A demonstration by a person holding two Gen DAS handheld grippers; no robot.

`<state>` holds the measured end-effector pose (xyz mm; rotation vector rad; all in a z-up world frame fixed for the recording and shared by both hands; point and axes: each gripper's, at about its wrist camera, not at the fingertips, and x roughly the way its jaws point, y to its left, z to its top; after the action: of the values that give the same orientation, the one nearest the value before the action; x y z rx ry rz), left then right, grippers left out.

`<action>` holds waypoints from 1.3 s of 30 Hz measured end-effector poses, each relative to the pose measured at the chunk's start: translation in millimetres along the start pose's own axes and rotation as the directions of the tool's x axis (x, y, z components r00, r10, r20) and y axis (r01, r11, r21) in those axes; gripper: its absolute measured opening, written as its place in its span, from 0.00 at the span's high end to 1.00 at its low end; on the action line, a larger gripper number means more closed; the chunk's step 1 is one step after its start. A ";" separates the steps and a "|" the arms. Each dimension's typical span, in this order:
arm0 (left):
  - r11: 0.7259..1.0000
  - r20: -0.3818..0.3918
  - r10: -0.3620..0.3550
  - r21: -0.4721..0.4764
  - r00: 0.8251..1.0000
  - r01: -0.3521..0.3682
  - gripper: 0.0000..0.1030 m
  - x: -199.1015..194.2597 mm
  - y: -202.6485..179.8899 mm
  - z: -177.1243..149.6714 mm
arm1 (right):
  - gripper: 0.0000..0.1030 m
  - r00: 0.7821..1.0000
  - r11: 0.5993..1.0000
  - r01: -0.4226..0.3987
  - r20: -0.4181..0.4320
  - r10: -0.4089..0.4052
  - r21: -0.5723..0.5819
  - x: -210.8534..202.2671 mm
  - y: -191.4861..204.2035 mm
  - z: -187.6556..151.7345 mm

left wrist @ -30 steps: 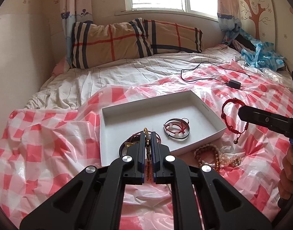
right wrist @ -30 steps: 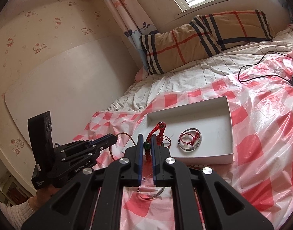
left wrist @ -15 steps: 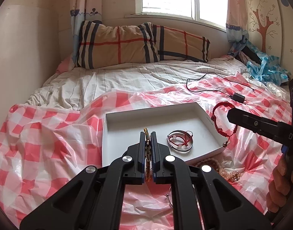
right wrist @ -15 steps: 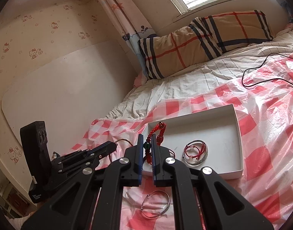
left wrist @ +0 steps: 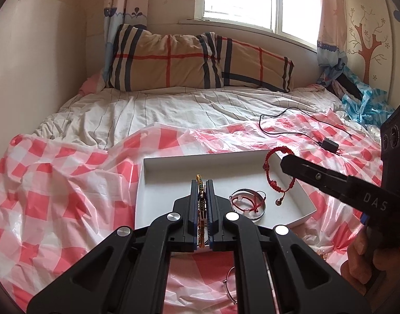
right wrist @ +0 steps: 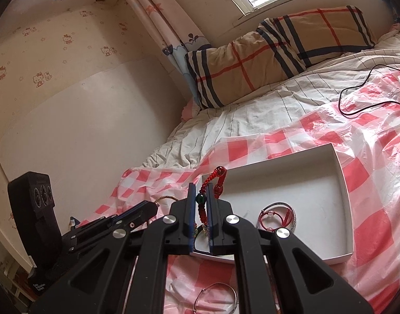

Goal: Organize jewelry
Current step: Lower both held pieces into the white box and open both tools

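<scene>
Jewelry over white box [left wrist: 173,164] on checked plastic sheet [left wrist: 56,183] on bed. Left gripper [left wrist: 202,183] fingers clamped on gold braided bracelet [left wrist: 199,180] above box. Silver bangle with red cord [left wrist: 248,204] lies inside. Right gripper [right wrist: 200,188] fingers pinch red beaded bracelet [left wrist: 273,175], dangling above box.

Light source: daylight from the window [left wrist: 241,0] behind the bed; its panes are blown out to plain white in both views. Room brightness: fair, warm, soft. Glare: white sheen on the checked plastic sheet [left wrist: 69,183], strongest near the black cable [left wrist: 291,123]. Shadows: soft and shallow inside the white tray [left wrist: 171,180]; the black frames of the left claw [left wrist: 202,185] and right claw [right wrist: 200,191] read dark with little detail. Distortion: strong fisheye bending at the walls, black vignette in all corners. Focus: sharp centre, slight softness at the edges.
</scene>
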<state>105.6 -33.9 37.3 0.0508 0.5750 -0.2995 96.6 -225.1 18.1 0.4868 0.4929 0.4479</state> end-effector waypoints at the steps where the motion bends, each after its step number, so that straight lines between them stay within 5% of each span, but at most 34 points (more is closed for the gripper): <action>1: 1.000 0.000 -0.002 -0.006 1.000 0.002 0.95 1.5 0.1 0.6 | 0.92 1.000 1.000 0.006 -0.006 -0.006 -0.002 1.8 -1.2 -1.4; 27: 0.993 -0.035 -0.044 -0.109 0.998 0.040 0.95 43.9 5.7 3.2 | 0.92 0.992 0.993 0.114 -0.048 -0.114 -0.013 23.7 -21.2 -4.2; 28: 0.994 -0.080 -0.030 -0.105 0.996 0.022 0.94 54.5 5.6 0.3 | 0.78 0.980 0.982 0.185 -0.066 -0.187 -0.037 27.7 -21.6 -4.9; 30: 0.994 -0.176 0.019 -0.103 0.984 -0.037 0.90 74.5 7.3 -8.3 | 0.59 0.936 0.937 0.340 -0.065 -0.346 -0.084 30.9 -25.2 -8.1; 31: 0.990 -0.218 0.045 -0.119 0.975 -0.072 0.86 82.1 10.7 -12.9 | 0.59 0.927 0.928 0.365 -0.067 -0.370 -0.075 29.9 -29.9 -8.2; 33: 0.984 -0.254 0.050 -0.151 0.966 -0.090 0.80 87.2 17.7 -17.0 | 0.59 0.932 0.935 0.355 -0.069 -0.355 -0.018 24.5 -40.3 -5.6; 37: 0.979 -0.205 0.096 -0.159 0.974 -0.130 0.52 74.8 27.4 -15.1 | 0.59 0.930 0.930 0.366 -0.057 -0.363 0.036 16.3 -51.7 -2.7; 39: 0.977 -0.201 0.097 -0.167 0.975 -0.131 0.50 70.4 31.3 -14.7 | 0.59 0.932 0.931 0.360 -0.066 -0.356 0.063 15.6 -56.4 -3.2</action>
<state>163.1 -20.7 -14.4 -0.0614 0.7861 -0.1300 123.4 -260.8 -19.9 0.4455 0.6379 0.0911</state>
